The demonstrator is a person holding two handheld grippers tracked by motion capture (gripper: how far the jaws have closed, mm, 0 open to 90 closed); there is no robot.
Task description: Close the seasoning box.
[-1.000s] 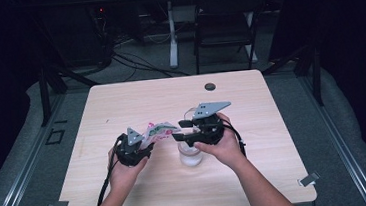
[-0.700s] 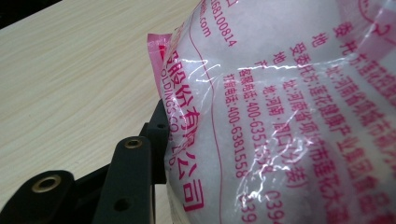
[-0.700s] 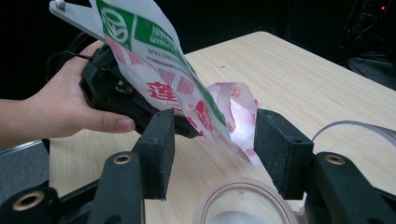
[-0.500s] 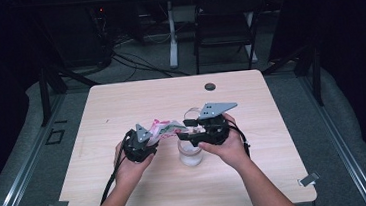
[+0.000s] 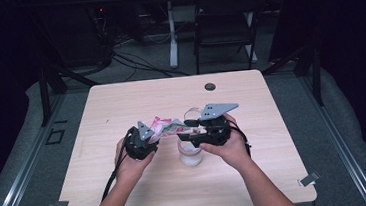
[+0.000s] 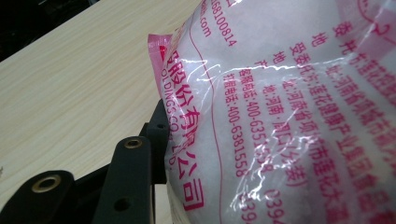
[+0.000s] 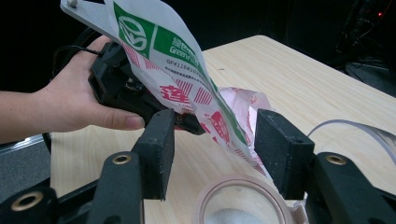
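A pink-and-white printed bag [image 5: 167, 126] of white powder hangs over the table between the two grippers. My left gripper [image 5: 150, 136] is shut on its lower part; in the left gripper view the bag [image 6: 289, 116] bulges against the black jaw. My right gripper [image 5: 189, 127] stands open, its jaws on either side of the bag's crumpled top end [image 7: 233, 116], with a gap beside the left jaw. Directly under that end stands a clear cup [image 7: 243, 200] with white powder at its bottom, seen from above in the high view as the cup [image 5: 190, 155].
The wooden table [image 5: 121, 103] has a small black disc [image 5: 210, 86] near its far edge. A clear round rim [image 7: 355, 128] lies just beyond the cup. A chair and cables stand on the floor behind the table.
My left gripper with the bag has edged a little to the right, toward the right gripper. The right gripper and the cup have stayed in place.
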